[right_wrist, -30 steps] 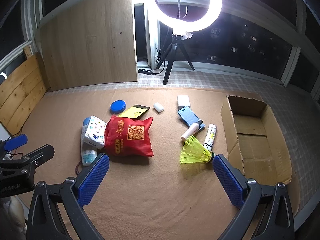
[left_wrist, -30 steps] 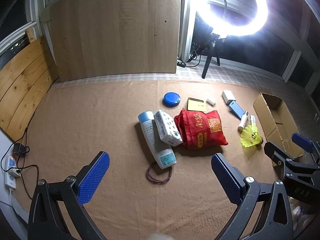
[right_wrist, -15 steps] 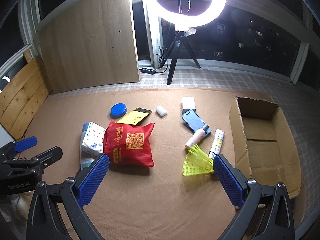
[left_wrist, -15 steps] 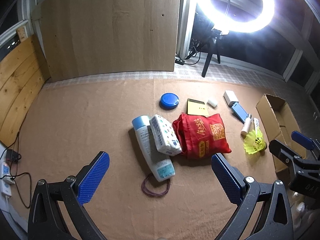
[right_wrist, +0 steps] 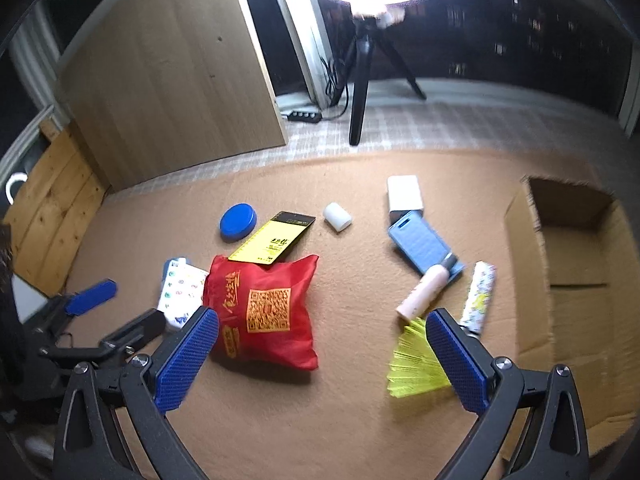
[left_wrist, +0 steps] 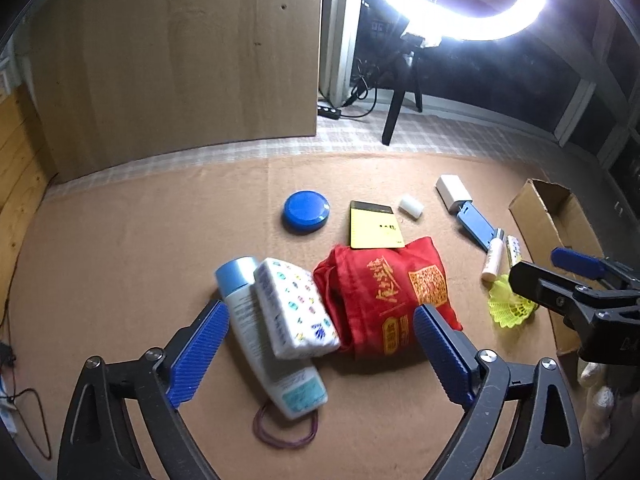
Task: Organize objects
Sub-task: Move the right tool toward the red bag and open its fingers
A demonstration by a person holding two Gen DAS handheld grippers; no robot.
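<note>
My left gripper [left_wrist: 320,336] hangs over the brown mat, and its jaws are closing with nothing pressed between them. Below it lie a white bottle [left_wrist: 260,340] with a blue cap, a patterned tissue pack [left_wrist: 294,308] leaning on the bottle, and a red bag [left_wrist: 384,296]. My right gripper [right_wrist: 322,344] is open and empty. It hovers between the red bag [right_wrist: 264,308] and a yellow shuttlecock [right_wrist: 412,364]. An open cardboard box [right_wrist: 576,280] lies on the right.
Farther back on the mat are a blue lid [left_wrist: 306,212], a yellow notepad [left_wrist: 374,226], a white roll [left_wrist: 411,206], a white box [right_wrist: 404,196], a blue case [right_wrist: 420,240], a pink tube [right_wrist: 424,292] and a patterned tube [right_wrist: 478,296]. A rubber band [left_wrist: 286,432] lies near me. A ring light tripod [right_wrist: 358,92] stands behind.
Both grippers have come forward and lower toward the objects, which now look larger. The left jaws have narrowed a little. Nothing on the mat has moved.
</note>
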